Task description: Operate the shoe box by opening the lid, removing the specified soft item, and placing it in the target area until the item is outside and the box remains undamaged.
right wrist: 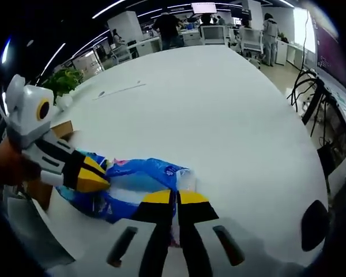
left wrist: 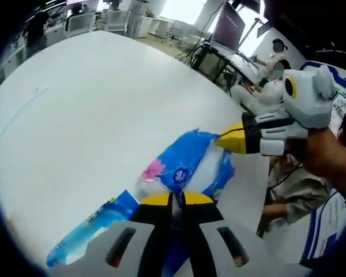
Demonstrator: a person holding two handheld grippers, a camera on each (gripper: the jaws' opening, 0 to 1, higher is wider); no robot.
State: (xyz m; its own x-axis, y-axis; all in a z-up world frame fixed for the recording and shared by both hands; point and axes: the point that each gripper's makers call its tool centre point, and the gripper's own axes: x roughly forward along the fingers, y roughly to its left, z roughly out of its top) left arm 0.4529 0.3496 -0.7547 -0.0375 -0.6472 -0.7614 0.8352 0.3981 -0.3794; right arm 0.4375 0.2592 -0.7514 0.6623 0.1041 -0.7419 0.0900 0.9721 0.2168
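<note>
An open office spreads behind a broad white table, with desks, chairs and monitors along the top of both views and a few people standing far back. A brown cardboard shoe box sits at the left edge of the right gripper view, mostly hidden behind my other tool.

The soft item, a blue plastic pack printed with a pink flower, lies on the table in the lower centre of the left gripper view. My left gripper rises from the bottom of that view with its yellow-tipped jaws drawn together on the pack's near edge. My right gripper comes in from the right there, its yellow tip touching the pack's upper right end.

In the right gripper view the pack stretches across the lower left, and my right gripper pinches its wrapper, jaws closed on it. My left gripper reaches in from the left, tips at the pack.
</note>
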